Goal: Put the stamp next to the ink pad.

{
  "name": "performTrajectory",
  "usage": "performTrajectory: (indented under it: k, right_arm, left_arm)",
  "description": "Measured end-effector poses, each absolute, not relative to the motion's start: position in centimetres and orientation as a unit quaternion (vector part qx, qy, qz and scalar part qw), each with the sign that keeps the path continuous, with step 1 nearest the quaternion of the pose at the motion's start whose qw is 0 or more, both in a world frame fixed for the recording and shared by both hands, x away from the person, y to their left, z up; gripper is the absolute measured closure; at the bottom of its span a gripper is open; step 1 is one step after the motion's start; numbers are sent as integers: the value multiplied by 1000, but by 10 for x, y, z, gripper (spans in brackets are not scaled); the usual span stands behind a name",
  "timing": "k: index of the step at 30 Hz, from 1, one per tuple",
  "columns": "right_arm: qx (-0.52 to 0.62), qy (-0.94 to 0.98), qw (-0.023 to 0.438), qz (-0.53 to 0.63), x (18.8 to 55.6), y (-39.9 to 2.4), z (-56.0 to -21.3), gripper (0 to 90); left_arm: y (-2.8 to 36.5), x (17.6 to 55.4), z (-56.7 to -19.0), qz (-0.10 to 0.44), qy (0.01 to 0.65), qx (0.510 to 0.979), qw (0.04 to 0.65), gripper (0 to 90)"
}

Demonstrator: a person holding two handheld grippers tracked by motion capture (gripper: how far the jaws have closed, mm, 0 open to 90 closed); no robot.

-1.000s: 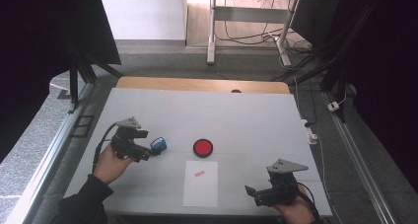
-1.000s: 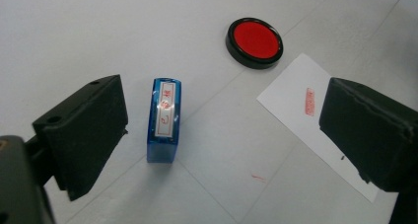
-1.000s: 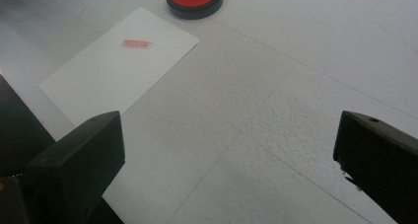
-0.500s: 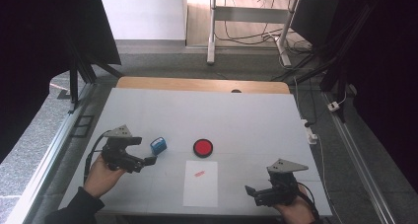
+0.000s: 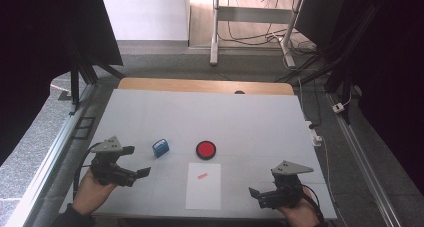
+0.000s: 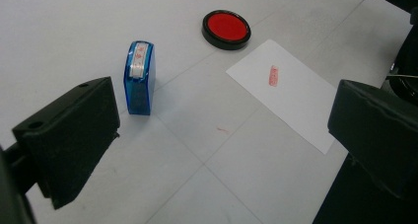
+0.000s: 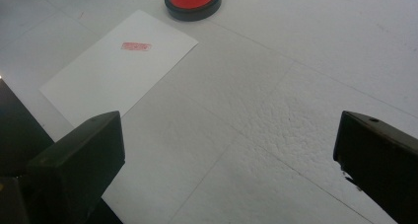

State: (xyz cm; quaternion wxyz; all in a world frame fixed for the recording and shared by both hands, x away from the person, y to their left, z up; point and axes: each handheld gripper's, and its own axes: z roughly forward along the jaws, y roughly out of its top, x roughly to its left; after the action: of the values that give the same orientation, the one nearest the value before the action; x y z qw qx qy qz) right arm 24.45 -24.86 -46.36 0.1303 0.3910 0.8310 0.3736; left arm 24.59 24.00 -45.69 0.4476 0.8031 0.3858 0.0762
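on the white table (image 5: 260, 122), near its left front corner, the left gripper (image 5: 136, 168) sits in the person's left hand (image 5: 92, 193), its jaws spread wide with nothing between them. the blue stamp (image 5: 160, 148) lies on its side just beyond those jaws, apart from them; in the left gripper view the blue stamp (image 6: 139, 77) rests just past the left jaw, its white label facing up. to the right of it sits the red ink pad (image 5: 205, 149), round with a black rim, near the far edge of the white sheet of paper (image 5: 203, 189). the paper carries a small red stamp mark (image 5: 202, 175) near its far end. at the right front of the table the right gripper (image 5: 257, 195) is held low, jaws wide apart and holding nothing, well away from the stamp. in the right gripper view the paper (image 7: 118, 68) and the ink pad (image 7: 192, 0) lie ahead of the jaws.
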Motion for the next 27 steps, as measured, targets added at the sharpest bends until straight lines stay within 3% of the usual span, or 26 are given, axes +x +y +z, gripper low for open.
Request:
performTrajectory:
  k: [18, 27]
  right_arm:
    - [389, 833, 130, 371, 245, -248, -464, 0]
    - [391, 833, 132, 370, 244, -248, -464, 0]
  left_arm:
    - [268, 208, -467, 91, 409, 790, 447, 0]
    - [279, 196, -475, 106, 436, 791, 416, 0]
